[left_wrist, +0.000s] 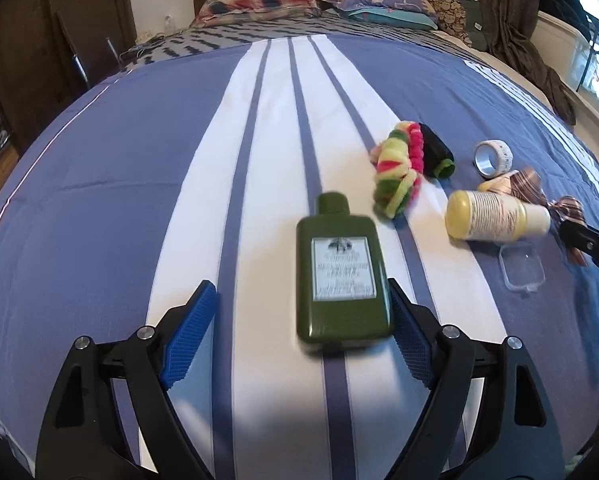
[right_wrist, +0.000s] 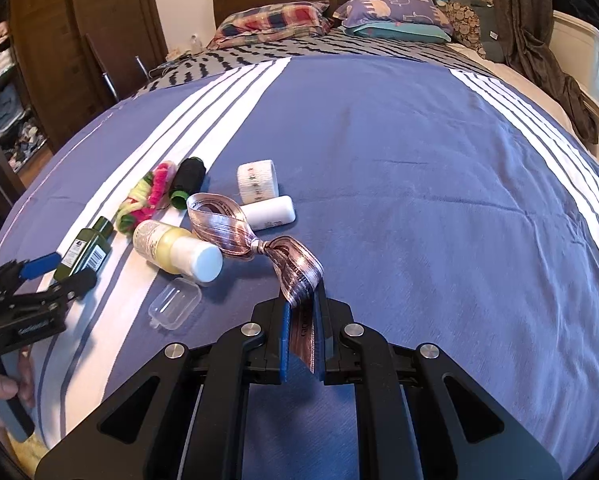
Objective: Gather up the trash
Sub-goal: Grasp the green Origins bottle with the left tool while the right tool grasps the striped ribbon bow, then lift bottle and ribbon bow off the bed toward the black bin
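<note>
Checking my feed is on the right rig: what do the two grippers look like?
Both match: the left gripper and right gripper have black angular linkage arms with round silver pivot bolts, and blue ribbed pads on the fingers. No cables or sleeves show.

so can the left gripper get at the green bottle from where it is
Probably yes. The left gripper is open, its jaws either side of the green bottle lying on the bed; nothing lies between them.
</note>
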The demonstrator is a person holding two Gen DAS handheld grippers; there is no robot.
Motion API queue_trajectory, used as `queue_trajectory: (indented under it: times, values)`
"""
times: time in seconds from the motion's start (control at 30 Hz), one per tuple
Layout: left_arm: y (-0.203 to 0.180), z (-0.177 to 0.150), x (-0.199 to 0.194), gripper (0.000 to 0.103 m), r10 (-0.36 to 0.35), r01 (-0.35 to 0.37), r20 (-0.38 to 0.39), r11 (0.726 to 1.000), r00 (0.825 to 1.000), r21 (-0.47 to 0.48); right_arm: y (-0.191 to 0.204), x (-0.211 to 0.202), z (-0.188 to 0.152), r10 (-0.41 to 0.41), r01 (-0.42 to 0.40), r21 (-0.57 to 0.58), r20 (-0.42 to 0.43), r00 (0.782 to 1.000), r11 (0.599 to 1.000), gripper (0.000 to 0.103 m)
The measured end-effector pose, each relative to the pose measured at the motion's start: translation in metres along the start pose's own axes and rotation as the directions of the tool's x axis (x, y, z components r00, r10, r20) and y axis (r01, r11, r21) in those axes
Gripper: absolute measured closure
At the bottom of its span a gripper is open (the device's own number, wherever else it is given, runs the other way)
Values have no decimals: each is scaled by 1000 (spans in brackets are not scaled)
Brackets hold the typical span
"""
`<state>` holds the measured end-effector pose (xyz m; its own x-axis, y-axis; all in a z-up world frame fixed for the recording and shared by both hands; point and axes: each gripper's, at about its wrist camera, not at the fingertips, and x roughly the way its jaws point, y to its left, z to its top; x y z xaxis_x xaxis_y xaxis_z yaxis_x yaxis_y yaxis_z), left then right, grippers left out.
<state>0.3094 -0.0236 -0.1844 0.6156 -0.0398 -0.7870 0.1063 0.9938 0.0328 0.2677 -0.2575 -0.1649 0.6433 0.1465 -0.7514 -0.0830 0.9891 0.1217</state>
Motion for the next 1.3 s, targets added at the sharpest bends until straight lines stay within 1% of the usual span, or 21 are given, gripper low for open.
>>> queue_trajectory:
  times: [0.03,0.1,0.13,0.17,0.27,0.37,0.47,0.6,0.73,0.9,1.07,1.23,1.3]
  values:
    - [-2,3,2,25,-5,5,0,1000,1000,7,1,-1,-1,-2,2,1,4,1000,1000,92]
    - [-4,4,4,43,-19,19,-1,1000,1000,20,2,-6,-3,-8,8,1,17,1000,1000,93]
    - [-4,6,4,48,-27,27,0,999,1000,22,3,-9,-4,-9,9,3,23,1000,1000,94]
    - [-5,5,2,63,-43,43,1,999,999,20,3,-13,-5,-8,7,7,31,999,1000,95]
    - [-6,2,-4,63,-64,64,4,998,998,17,3,-26,-8,-11,10,18,54,998,1000,96]
    - [-7,-8,-16,64,-84,84,9,996,996,20,4,-44,-10,-16,14,26,76,997,1000,96]
    - [-7,-21,-36,64,-101,100,25,995,995,23,7,-65,-14,-26,23,31,101,995,999,96]
    - [-11,-46,-72,64,-130,129,46,991,990,35,14,-96,-28,-16,12,32,134,991,999,96]
    - [-13,-75,-115,64,-165,161,82,985,983,58,24,-124,-48,-4,2,16,145,989,1000,96]
    - [-12,-106,-154,64,-208,202,117,978,971,58,37,-147,-81,16,-16,-1,131,991,1000,96]
    - [-15,-140,-181,64,-218,211,128,975,967,65,46,-170,-113,30,-31,3,132,991,1000,96]
    - [-17,-171,-197,64,-215,207,123,976,969,72,54,-190,-143,28,-29,6,141,990,1000,96]
    - [-18,-185,-202,64,-226,219,115,973,967,70,57,-194,-157,34,-35,3,135,990,999,96]
